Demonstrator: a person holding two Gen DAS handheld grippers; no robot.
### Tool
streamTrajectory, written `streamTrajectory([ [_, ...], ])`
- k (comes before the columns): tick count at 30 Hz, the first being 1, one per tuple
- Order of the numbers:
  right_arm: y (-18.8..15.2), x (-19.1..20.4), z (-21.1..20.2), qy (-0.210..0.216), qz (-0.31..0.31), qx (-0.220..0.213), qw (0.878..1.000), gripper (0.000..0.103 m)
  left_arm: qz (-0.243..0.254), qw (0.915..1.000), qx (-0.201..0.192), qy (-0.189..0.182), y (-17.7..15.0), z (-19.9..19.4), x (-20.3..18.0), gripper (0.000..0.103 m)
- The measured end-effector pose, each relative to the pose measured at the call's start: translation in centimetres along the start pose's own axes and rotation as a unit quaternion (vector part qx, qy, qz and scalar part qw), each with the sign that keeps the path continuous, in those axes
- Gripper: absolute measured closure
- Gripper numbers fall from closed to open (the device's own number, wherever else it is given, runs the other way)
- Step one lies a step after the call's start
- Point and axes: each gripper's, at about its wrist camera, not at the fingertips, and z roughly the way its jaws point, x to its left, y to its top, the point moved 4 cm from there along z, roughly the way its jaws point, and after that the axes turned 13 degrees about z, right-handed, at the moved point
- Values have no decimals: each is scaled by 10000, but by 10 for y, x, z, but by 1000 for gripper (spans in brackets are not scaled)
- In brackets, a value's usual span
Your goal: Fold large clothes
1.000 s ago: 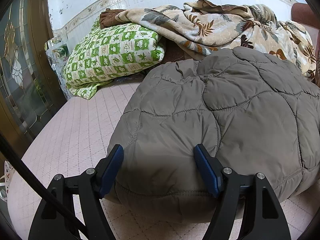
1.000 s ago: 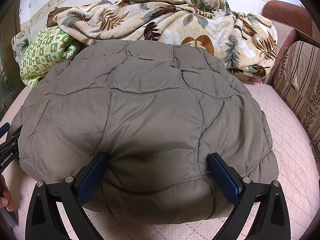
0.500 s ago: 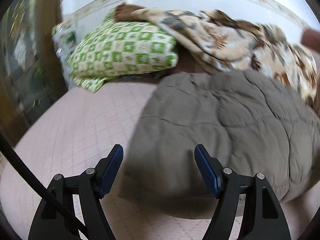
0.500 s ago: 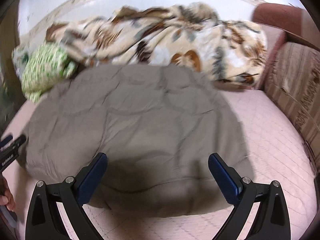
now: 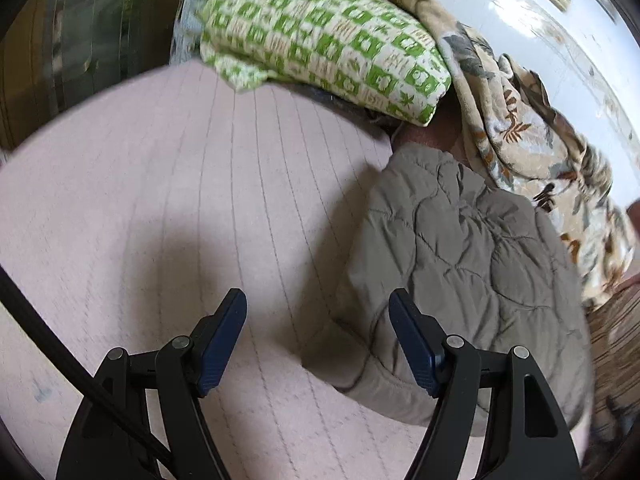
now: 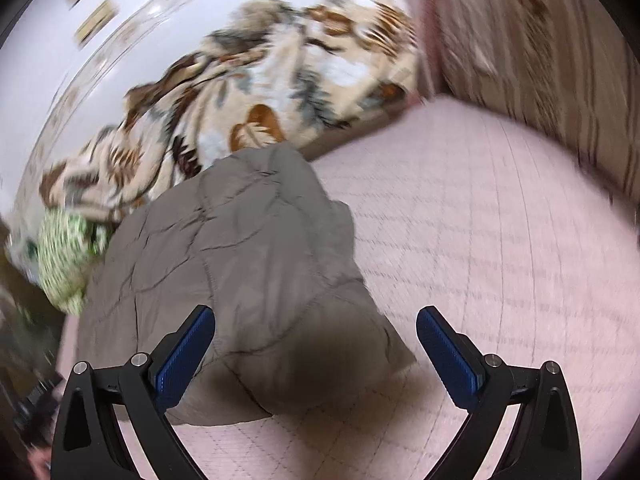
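Puffy grey quilted jacket, lower right of frame, may spring unfolded, since my left gripper and right gripper gape, holding nothing.

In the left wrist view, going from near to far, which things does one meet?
Left gripper → grey jacket → green pillow
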Motion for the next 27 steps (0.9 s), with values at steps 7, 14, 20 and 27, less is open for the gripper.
streamTrajectory([
  [7,2,-31,4,544,1236,309,9904,1,-873,9927,456,-703,-17,15,-1,30],
  [14,-7,-67,16,1107,2509,646,9595,1,-1204,9837,630,-1176,-26,23,-10,30],
  [20,-11,-72,25,1129,2680,681,9543,1,-1247,9804,828,-1282,-32,35,-26,24],
  [27,-25,-64,49,1195,2788,889,9487,1,-1107,9839,682,-1227,-31,41,-38,24],
])
